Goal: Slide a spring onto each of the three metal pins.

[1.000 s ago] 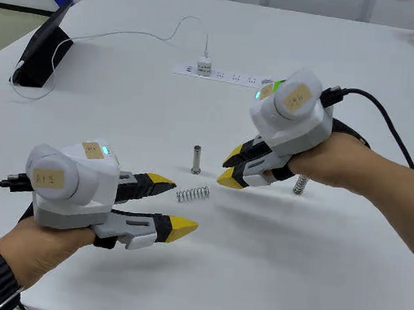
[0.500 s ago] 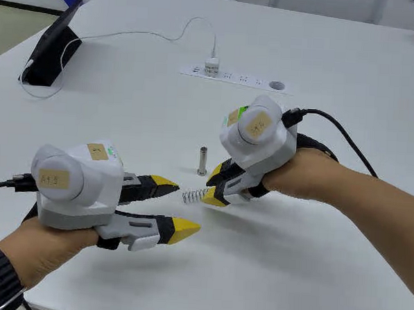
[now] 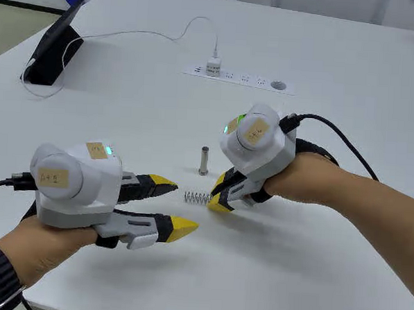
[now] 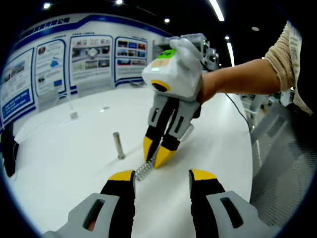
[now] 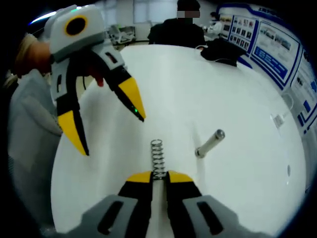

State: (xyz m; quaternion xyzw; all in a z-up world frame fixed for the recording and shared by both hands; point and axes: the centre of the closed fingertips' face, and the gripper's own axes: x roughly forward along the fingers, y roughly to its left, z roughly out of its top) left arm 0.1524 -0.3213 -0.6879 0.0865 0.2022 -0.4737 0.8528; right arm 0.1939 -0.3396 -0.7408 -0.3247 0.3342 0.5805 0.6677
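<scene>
Pinching only the near end of the spring, the right gripper has its jaws almost together. The spring lies flat on the bench near the upright metal pin, not touching it. Empty, the left gripper hangs wide open. Risk: an end-only grip could let the spring droop, swing or pop out on lifting and miss the pin top.

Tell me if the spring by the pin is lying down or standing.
Lying down: the spring rests lengthwise on the table, one end between the jaws of the right gripper.
</scene>
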